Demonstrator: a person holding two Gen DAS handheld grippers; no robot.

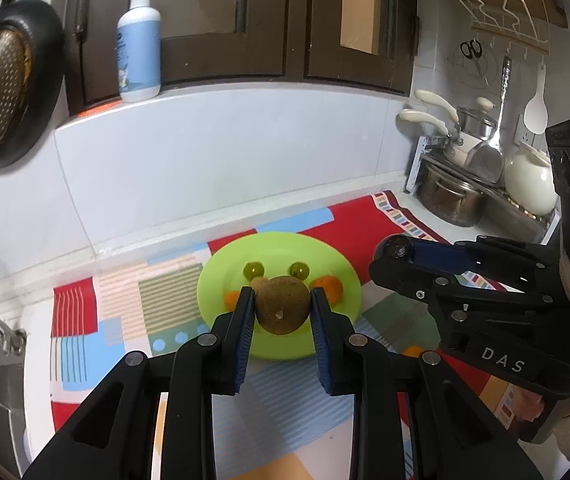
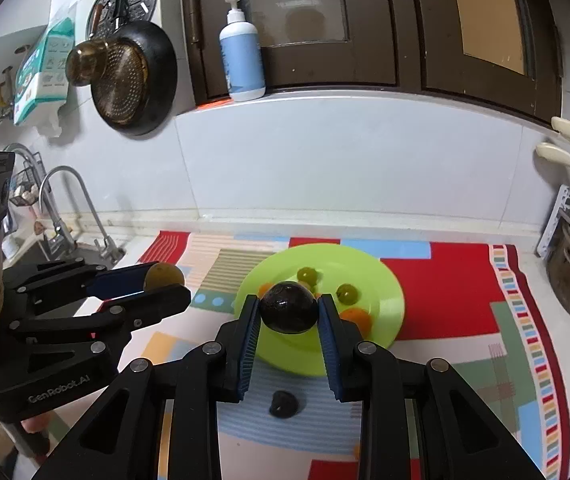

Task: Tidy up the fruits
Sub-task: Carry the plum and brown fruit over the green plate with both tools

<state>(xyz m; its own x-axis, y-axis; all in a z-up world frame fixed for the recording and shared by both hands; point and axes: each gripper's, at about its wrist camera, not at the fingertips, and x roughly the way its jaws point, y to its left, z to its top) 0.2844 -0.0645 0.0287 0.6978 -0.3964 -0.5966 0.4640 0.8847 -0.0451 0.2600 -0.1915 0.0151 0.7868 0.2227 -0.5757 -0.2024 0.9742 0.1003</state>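
My left gripper (image 1: 282, 308) is shut on a brown kiwi (image 1: 282, 304) and holds it above the near part of a green plate (image 1: 221, 268). My right gripper (image 2: 289, 310) is shut on a dark plum (image 2: 289, 307) above the same green plate (image 2: 381, 280). On the plate lie two green grapes (image 2: 307, 275) (image 2: 347, 293) and two small oranges (image 2: 359, 317). In the left wrist view the grapes (image 1: 254, 269) and an orange (image 1: 329, 286) show behind the kiwi. A second dark plum (image 2: 283, 403) lies on the patterned mat (image 2: 445, 288) in front of the plate.
A small orange (image 1: 413, 350) lies on the mat under the right gripper's body (image 1: 501, 292). Pots and a kettle stand on a rack (image 1: 481, 184) at the right. A sink with a tap (image 2: 73, 208) is at the left. A soap bottle (image 2: 242, 52) stands on the ledge.
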